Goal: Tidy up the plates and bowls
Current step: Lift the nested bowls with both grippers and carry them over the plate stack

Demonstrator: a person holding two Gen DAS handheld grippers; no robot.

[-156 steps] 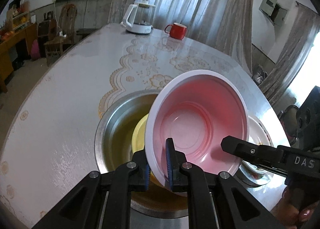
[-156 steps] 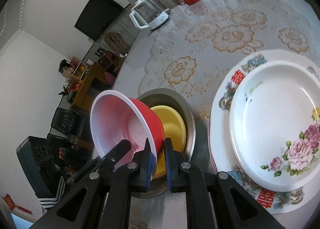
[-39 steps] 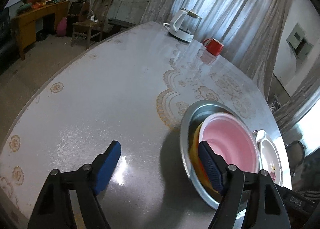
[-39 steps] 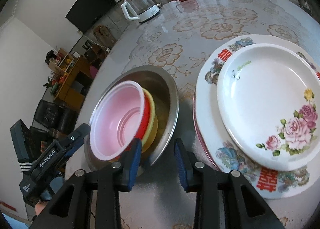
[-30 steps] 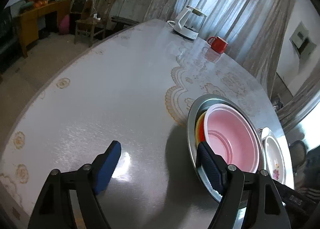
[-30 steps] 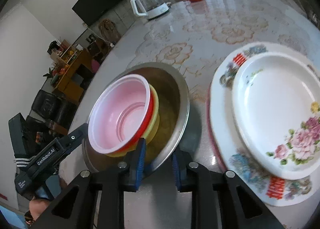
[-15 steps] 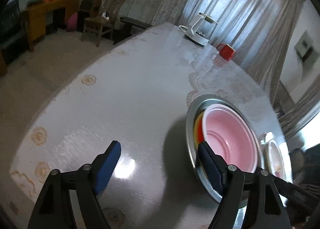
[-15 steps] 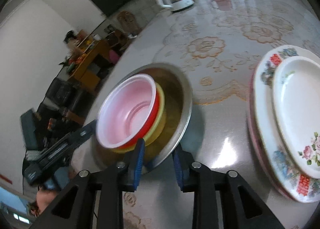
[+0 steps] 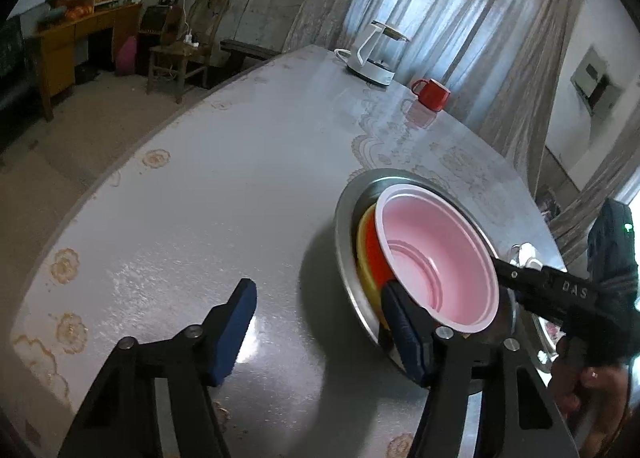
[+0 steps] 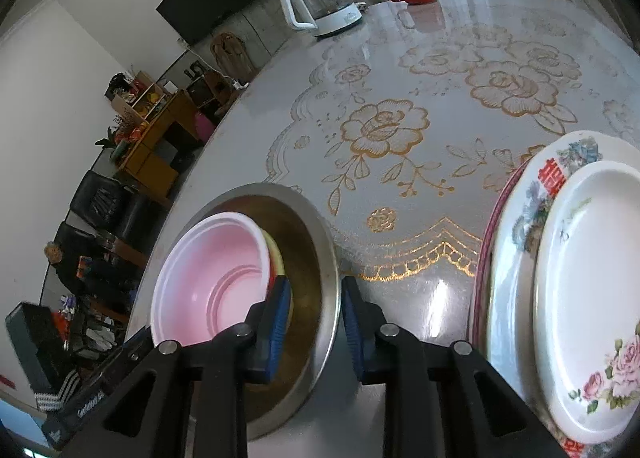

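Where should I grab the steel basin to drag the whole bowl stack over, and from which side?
Grip the steel basin by its thin flared rim on the near side, where the right gripper already straddles it, one pad inside, one outside. The red bowl and yellow bowl lean toward the far-left wall, so this stretch of rim is probably clearest. The plates crowd the right.

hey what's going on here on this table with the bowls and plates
A person is tidying dishes with a handheld gripper in each hand. The red bowl with the pink inside sits nested in a yellow bowl inside the steel basin. The right gripper straddles the basin's near rim. The left gripper, jaws just closing, stands open with nothing in it, beside the basin. Two plates are stacked at the right.
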